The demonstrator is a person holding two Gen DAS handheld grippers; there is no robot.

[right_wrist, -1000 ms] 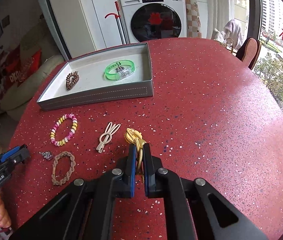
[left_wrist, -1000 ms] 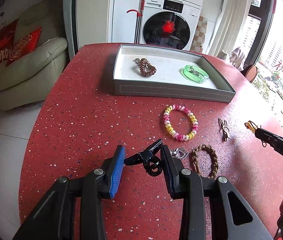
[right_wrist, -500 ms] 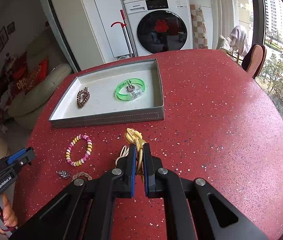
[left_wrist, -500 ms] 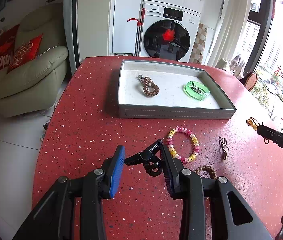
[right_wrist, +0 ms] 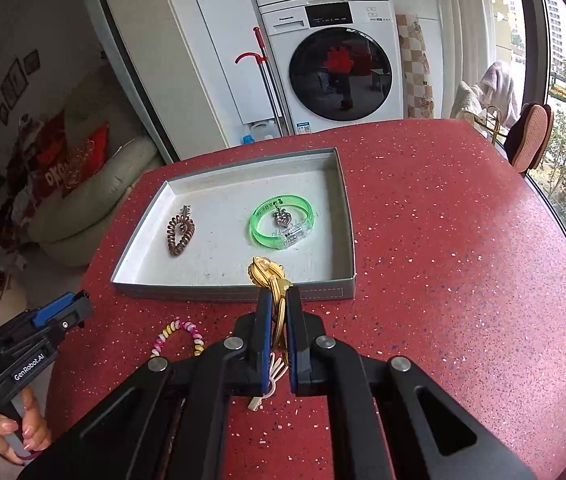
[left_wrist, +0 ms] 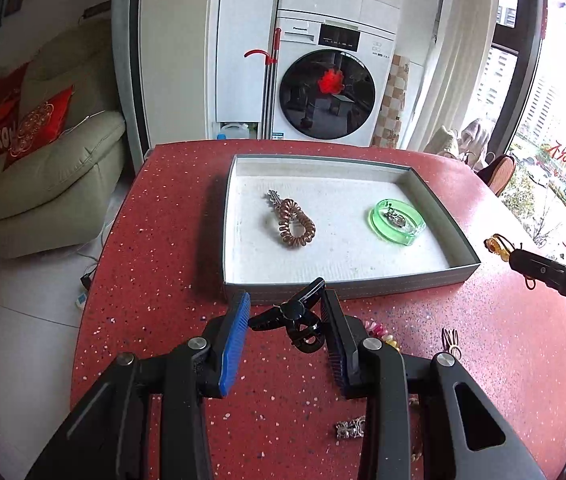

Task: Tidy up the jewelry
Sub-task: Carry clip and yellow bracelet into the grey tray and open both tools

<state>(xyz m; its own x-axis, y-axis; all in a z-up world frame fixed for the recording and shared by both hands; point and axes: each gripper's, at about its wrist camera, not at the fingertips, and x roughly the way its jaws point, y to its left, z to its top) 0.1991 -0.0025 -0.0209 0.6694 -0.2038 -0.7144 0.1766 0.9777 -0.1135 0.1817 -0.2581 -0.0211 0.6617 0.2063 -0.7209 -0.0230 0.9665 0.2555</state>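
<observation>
Red speckled table [left_wrist: 155,280]: left gripper [left_wrist: 287,314] clamps a black hair claw [left_wrist: 293,316]; right gripper [right_wrist: 279,304] pinches a gold hair tie [right_wrist: 267,274]; grey tray [left_wrist: 343,286] just beyond both fingertips.

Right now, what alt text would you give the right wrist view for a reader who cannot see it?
The right gripper is shut on a gold hair tie, held at the near wall of a grey tray on a red speckled table. The tray holds a green bangle and a brown coil tie; a bead bracelet lies outside, and the left gripper shows at left.
</observation>
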